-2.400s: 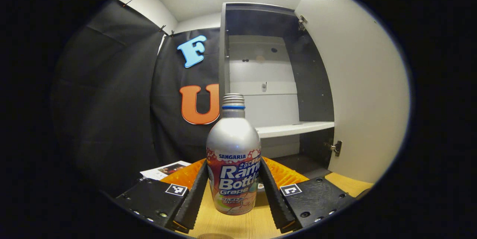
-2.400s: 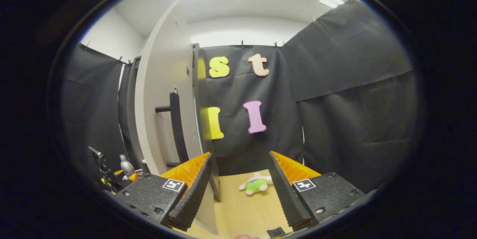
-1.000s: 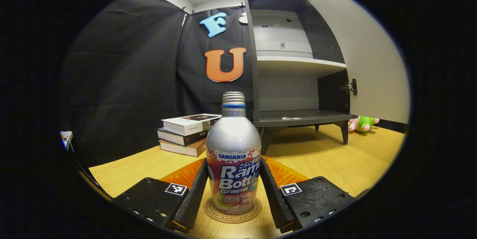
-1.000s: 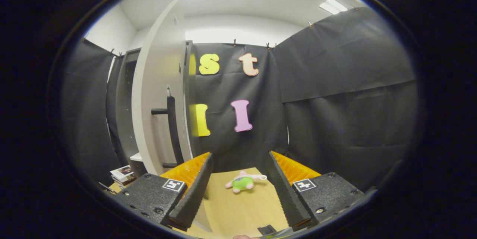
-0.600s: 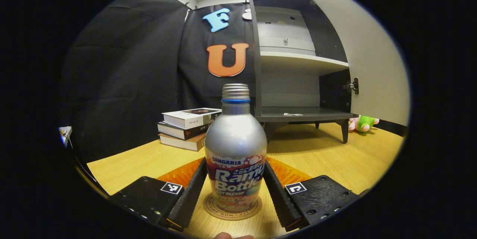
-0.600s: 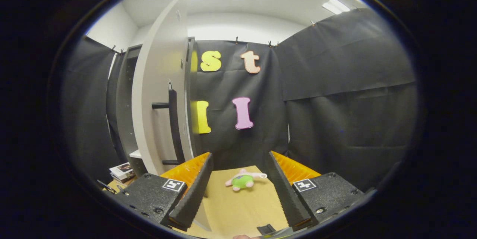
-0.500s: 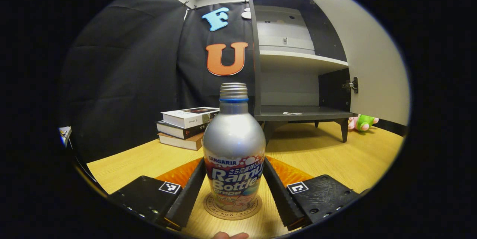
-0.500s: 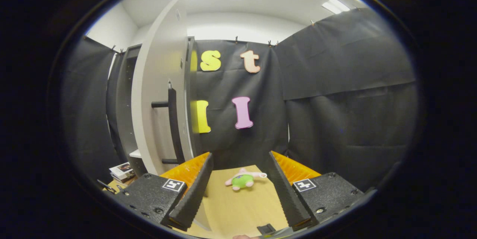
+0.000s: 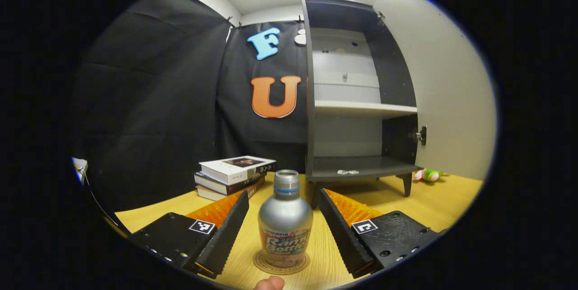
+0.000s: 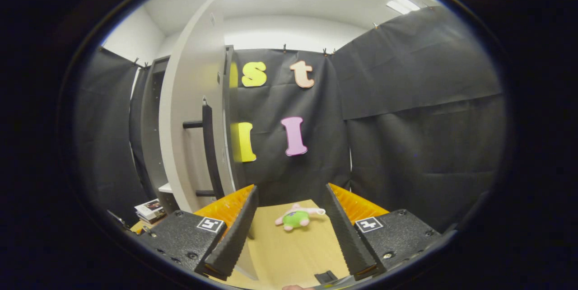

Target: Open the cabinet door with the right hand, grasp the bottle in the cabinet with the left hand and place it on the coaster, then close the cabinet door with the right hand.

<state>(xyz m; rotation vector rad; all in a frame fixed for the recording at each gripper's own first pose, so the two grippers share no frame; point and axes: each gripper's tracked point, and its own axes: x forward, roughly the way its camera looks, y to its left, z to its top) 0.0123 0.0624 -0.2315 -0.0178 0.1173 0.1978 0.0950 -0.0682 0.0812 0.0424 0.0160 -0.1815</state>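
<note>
A silver bottle [image 9: 285, 222] with a printed label stands upright on a round coaster [image 9: 281, 264] on the wooden table [image 9: 420, 204]. My left gripper [image 9: 283, 211] is open, one finger on each side of the bottle and clear of it. Behind it stands the dark cabinet [image 9: 356, 100], its pale door [image 9: 445, 95] swung wide to the right. In the right gripper view the same cabinet door [image 10: 192, 123] stands open at the left, with its dark bar handle [image 10: 208, 150] facing me. My right gripper [image 10: 289, 208] is open and holds nothing, a little to the right of that handle.
A stack of books [image 9: 232, 175] lies left of the cabinet. A small green and pink plush toy [image 10: 295, 217] lies on the table ahead of the right gripper; it also shows past the cabinet leg [image 9: 429, 175]. A fingertip [image 9: 268, 283] shows at the bottom edge.
My left gripper lowered the bottle onto the coaster, opened and drew back from it, so the bottle now looks smaller. The right gripper has barely moved.
</note>
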